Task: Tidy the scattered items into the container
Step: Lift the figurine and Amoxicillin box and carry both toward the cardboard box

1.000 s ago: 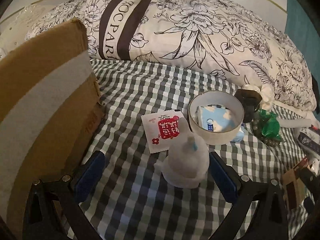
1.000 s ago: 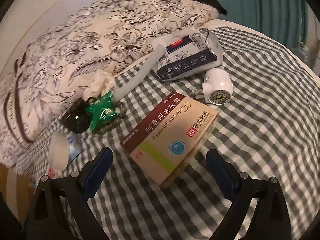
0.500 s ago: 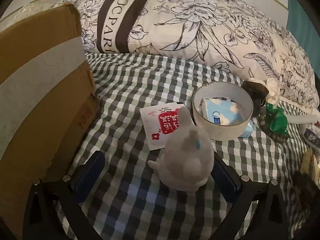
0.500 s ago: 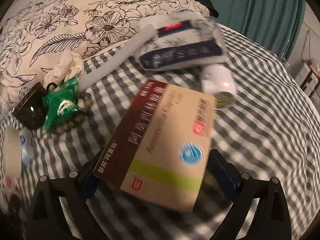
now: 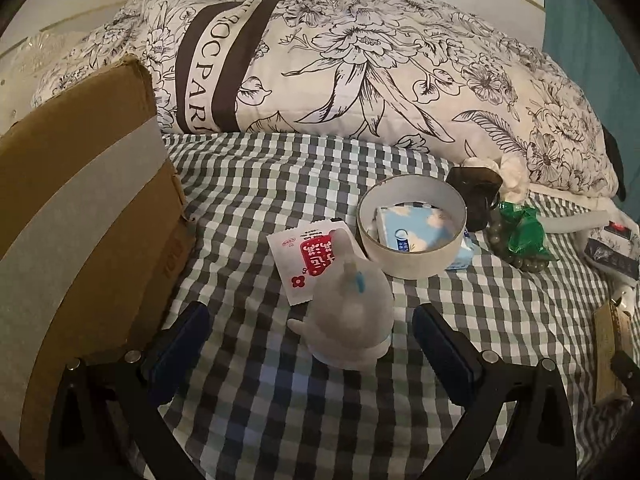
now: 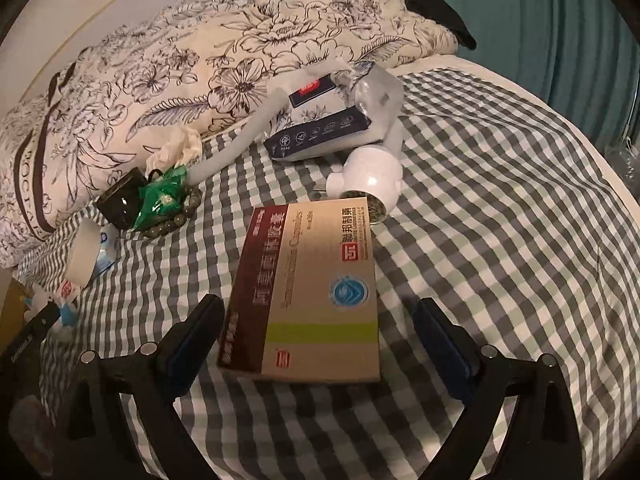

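The left gripper is low over the checked bedsheet with its jaws spread wide. A small grey plush toy sits between them, touching neither blue pad. This placing suggests that the toy is the next thing to be taken, because only closing is needed. Just behind the toy lies a white sachet with a red label, partly under it. Next comes a roll of tape lying flat, with a blue tissue packet inside its ring. The cardboard box, probably the container, stands close on the left side, so the way to it is short.

The right gripper is also spread open, low and level over the sheet. A medicine box lies flat between its jaws, nearer to the left pad, and it is not yet pinched. Beyond it there is a white plug-in device, then a dark blue packet. A green wrapper on a bead bracelet lies farther left, and a floral pillow closes the far side.
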A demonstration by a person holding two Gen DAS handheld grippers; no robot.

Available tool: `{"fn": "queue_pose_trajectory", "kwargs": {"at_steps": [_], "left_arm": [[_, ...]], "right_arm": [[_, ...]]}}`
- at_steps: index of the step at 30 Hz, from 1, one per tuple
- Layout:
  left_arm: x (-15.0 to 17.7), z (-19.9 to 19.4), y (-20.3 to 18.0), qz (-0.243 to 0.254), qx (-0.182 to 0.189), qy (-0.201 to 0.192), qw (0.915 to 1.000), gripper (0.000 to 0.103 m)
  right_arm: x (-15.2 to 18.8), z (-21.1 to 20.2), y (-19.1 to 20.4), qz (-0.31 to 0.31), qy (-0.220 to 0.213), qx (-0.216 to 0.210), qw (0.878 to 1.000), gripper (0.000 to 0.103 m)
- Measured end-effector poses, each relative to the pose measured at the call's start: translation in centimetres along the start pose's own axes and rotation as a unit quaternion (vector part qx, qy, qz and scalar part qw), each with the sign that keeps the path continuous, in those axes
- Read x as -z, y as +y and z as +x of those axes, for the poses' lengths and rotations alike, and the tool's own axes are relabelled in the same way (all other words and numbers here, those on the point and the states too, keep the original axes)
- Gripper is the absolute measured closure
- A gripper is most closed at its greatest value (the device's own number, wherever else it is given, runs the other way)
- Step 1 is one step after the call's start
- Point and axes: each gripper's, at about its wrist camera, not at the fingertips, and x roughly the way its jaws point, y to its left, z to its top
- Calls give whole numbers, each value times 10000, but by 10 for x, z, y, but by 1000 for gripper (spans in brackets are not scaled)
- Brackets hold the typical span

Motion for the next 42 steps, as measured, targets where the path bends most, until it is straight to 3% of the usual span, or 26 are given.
{"fn": "queue_pose_trajectory", "kwargs": {"at_steps": [6,7,8,9,11,18,24,34,42], "left_arm": [[-3,12,-7,190,-109,155,9996,0],[-3,14,-6,212,-120,186,9995,0],[-4,17,-6,229,-131,212,9994,3],[-4,18,-4,236,-112,246,9994,9],[-5,20,-3,257,15,328,9991,45],[2,-1,-5,436,-36,157,9989,45],[11,-52,-6,437,77,-112,9990,45],[31,-123,-32,766,395,-11,9963,45],[36,-180,-39,958,509,-214,9939,44]], "right_arm": [[0,26,16,-497,257,461,9974,9],[2,27,17,-605,281,581,9961,13],[5,26,18,-722,239,688,9947,29],[7,22,18,-807,194,713,9940,28],[10,19,16,-875,222,576,9942,28],[19,-4,10,-992,124,321,9945,28],[32,-37,-5,-895,87,-41,9959,28],[38,-103,-18,-897,-83,-273,9956,28],[41,-160,-16,-911,-382,-388,9944,28]]}}
